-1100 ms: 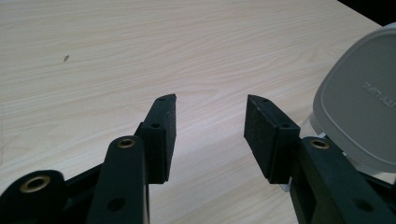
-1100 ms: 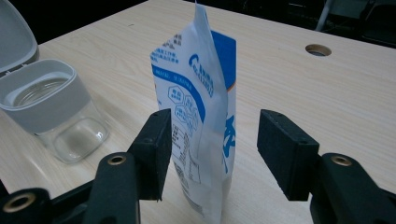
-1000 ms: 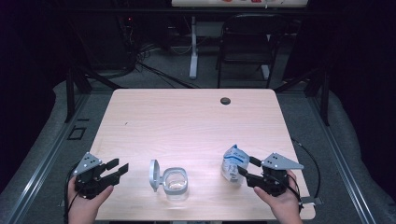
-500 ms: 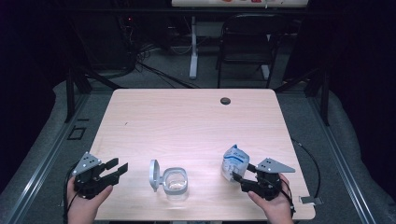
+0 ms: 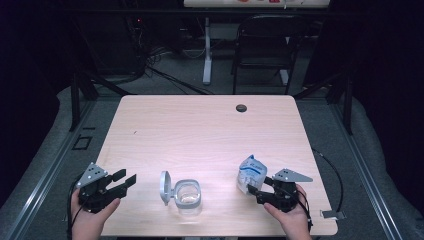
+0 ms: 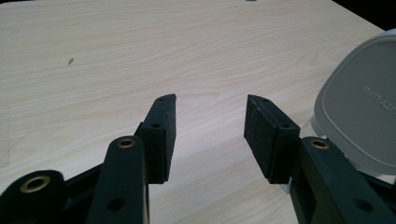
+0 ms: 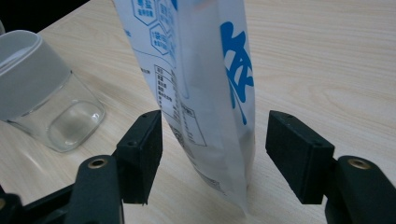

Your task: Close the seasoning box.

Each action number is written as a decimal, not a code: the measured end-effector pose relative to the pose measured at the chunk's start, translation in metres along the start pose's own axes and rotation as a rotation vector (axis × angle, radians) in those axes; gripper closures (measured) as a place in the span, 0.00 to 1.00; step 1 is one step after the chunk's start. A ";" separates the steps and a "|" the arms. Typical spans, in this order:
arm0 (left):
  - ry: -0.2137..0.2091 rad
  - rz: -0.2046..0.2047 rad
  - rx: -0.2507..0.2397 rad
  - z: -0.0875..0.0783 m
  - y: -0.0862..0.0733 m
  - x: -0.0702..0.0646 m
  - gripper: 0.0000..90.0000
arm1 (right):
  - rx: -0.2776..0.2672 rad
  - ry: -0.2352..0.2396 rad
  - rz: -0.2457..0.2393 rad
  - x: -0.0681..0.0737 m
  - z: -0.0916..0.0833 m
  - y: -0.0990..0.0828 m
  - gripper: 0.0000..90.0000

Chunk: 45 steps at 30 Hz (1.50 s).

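A white pouch with blue print [image 5: 251, 172] [image 7: 205, 79] stands upright on the wooden table [image 5: 200, 130] at the front right. My right gripper [image 5: 254, 192] [image 7: 215, 140] is open around its lower part. The jaws have just been opening, and a gap shows between each pad and the pouch. A clear jar [image 5: 188, 196] [image 7: 51, 102] sits at the front middle with its hinged grey lid [image 5: 165, 186] [image 6: 359, 112] swung up on its left. My left gripper [image 5: 126, 178] [image 6: 210, 107] rests open at the front left, just left of the lid, with nothing between its jaws.
A dark round grommet [image 5: 241, 108] sits near the table's far edge. A black chair [image 5: 265, 50] and cables lie on the floor beyond the table. A cable [image 5: 330, 167] trails off the right edge, with a small grey piece [image 5: 332, 214] at the front right corner.
My right hand has sunk a little toward the table beside the pouch, and its jaws have spread wider off the pouch. The left hand and the jar have stayed put.
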<state>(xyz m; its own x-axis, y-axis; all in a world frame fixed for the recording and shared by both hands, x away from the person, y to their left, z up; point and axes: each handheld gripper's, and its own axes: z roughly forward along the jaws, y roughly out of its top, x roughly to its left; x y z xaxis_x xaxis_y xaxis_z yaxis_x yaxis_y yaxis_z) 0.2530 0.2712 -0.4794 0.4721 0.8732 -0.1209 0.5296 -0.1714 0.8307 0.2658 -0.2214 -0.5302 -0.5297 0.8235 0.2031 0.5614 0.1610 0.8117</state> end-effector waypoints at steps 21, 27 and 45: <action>0.002 -0.001 -0.003 -0.002 0.001 0.002 0.60 | 0.030 0.032 0.019 -0.004 0.018 0.001 0.34; 0.000 -0.004 -0.011 -0.002 0.000 0.002 0.60 | 0.044 0.031 0.012 -0.004 0.022 -0.001 0.34; 0.002 -0.004 -0.008 -0.002 0.000 0.003 0.60 | 0.053 0.089 0.086 -0.013 0.028 -0.005 0.31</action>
<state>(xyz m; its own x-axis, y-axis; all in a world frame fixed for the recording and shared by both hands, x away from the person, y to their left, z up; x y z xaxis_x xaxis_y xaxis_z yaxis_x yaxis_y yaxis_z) 0.2530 0.2744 -0.4783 0.4687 0.8747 -0.1232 0.5261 -0.1644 0.8344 0.2876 -0.2179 -0.5522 -0.5310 0.7845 0.3203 0.6389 0.1225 0.7594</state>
